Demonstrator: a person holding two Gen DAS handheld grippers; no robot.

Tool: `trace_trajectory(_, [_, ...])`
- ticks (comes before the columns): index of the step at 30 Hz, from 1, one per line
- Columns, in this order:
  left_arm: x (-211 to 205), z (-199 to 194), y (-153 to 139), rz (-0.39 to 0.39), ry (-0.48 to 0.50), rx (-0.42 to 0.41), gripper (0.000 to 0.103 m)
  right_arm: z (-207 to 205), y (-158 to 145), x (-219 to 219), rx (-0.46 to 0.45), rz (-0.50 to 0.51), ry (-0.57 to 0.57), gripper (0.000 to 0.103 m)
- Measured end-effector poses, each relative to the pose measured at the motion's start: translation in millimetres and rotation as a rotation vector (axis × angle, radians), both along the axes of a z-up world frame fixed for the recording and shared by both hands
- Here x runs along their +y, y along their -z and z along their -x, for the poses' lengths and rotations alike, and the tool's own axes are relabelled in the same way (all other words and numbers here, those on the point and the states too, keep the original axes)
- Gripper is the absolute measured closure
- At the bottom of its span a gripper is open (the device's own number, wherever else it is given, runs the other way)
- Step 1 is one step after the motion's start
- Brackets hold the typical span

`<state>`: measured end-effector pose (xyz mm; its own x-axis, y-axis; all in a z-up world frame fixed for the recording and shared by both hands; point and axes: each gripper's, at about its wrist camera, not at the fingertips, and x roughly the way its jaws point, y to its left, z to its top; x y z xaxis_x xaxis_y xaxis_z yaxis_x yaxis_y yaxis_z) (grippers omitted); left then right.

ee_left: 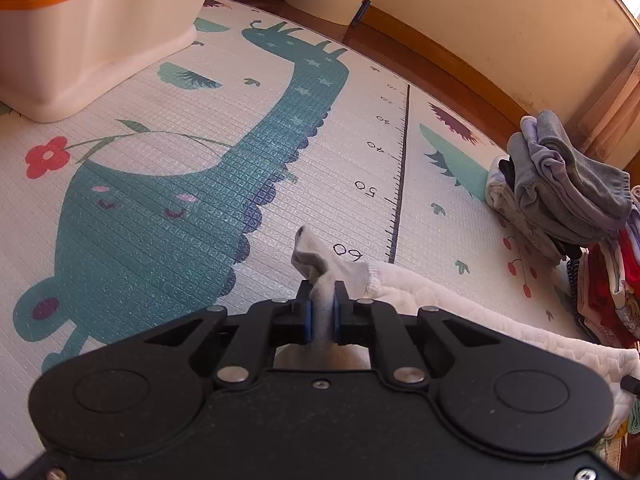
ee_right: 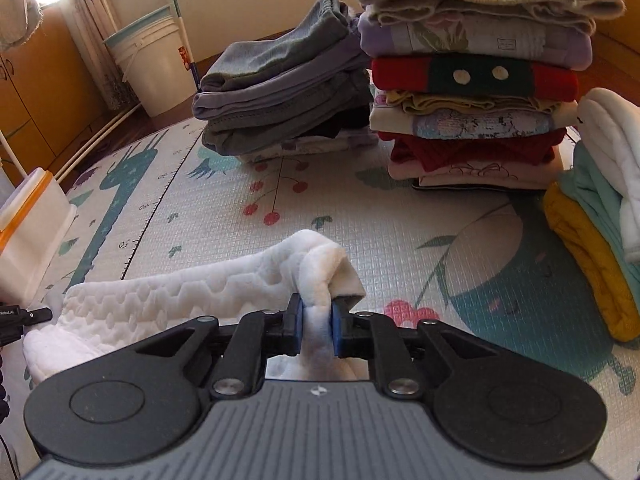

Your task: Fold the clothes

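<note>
Both grippers — left gripper [ee_left: 322,304] and right gripper [ee_right: 316,326] — clamp the white garment [ee_right: 168,300]; they should lift evenly, keeping its edge taut.

The left gripper [ee_left: 321,308] is clamped on a white garment [ee_left: 440,304]. The garment trails right across the play mat [ee_left: 240,140].

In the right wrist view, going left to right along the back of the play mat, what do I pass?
White storage box with orange lid → white plastic bucket → pile of folded grey and lavender clothes → tall stack of folded multicoloured clothes → leaning pile of white, teal and mustard-yellow clothes.
</note>
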<state>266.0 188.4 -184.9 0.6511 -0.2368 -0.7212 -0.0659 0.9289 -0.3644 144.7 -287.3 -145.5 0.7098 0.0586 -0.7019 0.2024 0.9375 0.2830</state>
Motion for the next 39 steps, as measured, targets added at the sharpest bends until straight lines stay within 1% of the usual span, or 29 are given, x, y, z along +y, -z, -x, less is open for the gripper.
trace_trajectory(5, [-3.1, -4.3, 8.7, -0.048, -0.011, 0.010, 0.096, -41.8, 12.6, 8.8, 0.029, 0.059, -0.080, 0.087])
trace_trajectory(6, [-3.8, -5.2, 10.4, -0.058, -0.013, 0.012, 0.096, -48.5, 16.0, 11.0, 0.046, 0.081, -0.094, 0.087])
trace_trajectory(8, [-6.3, -5.9, 14.9, -0.086, -0.015, 0.019, 0.096, -59.3, 23.0, 17.0, 0.081, 0.162, -0.112, 0.086])
trace_trajectory(10, [-5.5, -5.9, 20.2, -0.096, -0.024, 0.031, 0.096, -65.7, 30.2, 19.6, 0.118, 0.256, -0.104, 0.078])
trace_trajectory(11, [-4.7, -5.9, 23.0, -0.098, -0.028, 0.038, 0.096, -66.2, 33.0, 16.4, 0.129, 0.275, -0.084, 0.075])
trace_trajectory(13, [-3.0, -4.0, 25.0, -0.096, -0.034, 0.049, 0.095, -65.6, 38.2, 7.6, 0.146, 0.300, -0.034, 0.062])
trace_trajectory(14, [-2.2, -2.9, 25.5, -0.094, -0.036, 0.054, 0.095, -62.0, 39.8, -1.6, 0.147, 0.287, 0.009, 0.058])
trace_trajectory(15, [-1.3, -1.7, 26.1, -0.091, -0.038, 0.059, 0.095, -57.5, 42.4, -9.9, 0.153, 0.272, 0.046, 0.050])
trace_trajectory(16, [-0.5, -0.5, 26.7, -0.089, -0.040, 0.065, 0.091, -51.6, 46.5, -16.9, 0.167, 0.253, 0.075, 0.047])
trace_trajectory(19, [2.8, 4.6, 22.6, -0.088, -0.062, 0.072, 0.084, -34.2, 58.2, -35.8, 0.204, 0.195, 0.153, 0.047])
trace_trajectory(21, [6.8, 11.7, 13.9, -0.081, -0.095, 0.065, 0.083, -24.2, 63.5, -39.9, 0.209, 0.151, 0.166, 0.047])
trace_trajectory(23, [11.8, 21.8, 3.3, -0.071, -0.124, 0.051, 0.080, -20.6, 65.0, -41.0, 0.198, 0.111, 0.164, 0.049])
trace_trajectory(27, [19.6, 44.6, -12.6, -0.059, -0.132, 0.036, 0.075, -12.0, 58.2, -32.8, 0.198, 0.066, 0.153, 0.050])
trace_trajectory(31, [29.8, 70.1, -17.8, -0.009, -0.154, 0.047, 0.075, 18.1, 47.4, -9.6, 0.196, -0.002, 0.068, 0.050])
trace_trajectory(33, [32.3, 84.0, -18.9, 0.012, -0.146, 0.053, 0.075, 41.2, 45.0, 5.8, 0.193, -0.036, -0.029, 0.050])
trace_trajectory(35, [31.8, 95.9, -18.7, 0.030, -0.108, 0.063, 0.075, 65.7, 42.0, 22.2, 0.192, -0.054, -0.138, 0.048])
trace_trajectory(37, [26.0, 107.8, -19.5, 0.040, -0.030, 0.063, 0.075, 89.5, 38.9, 38.8, 0.200, -0.005, -0.266, 0.047])
trace_trajectory(38, [19.9, 113.3, -21.4, 0.047, 0.025, 0.056, 0.075, 102.6, 37.2, 49.6, 0.209, 0.052, -0.366, 0.047])
trace_trajectory(39, [12.0, 118.6, -24.1, 0.054, 0.088, 0.045, 0.075, 114.4, 35.6, 62.1, 0.222, 0.134, -0.470, 0.047])
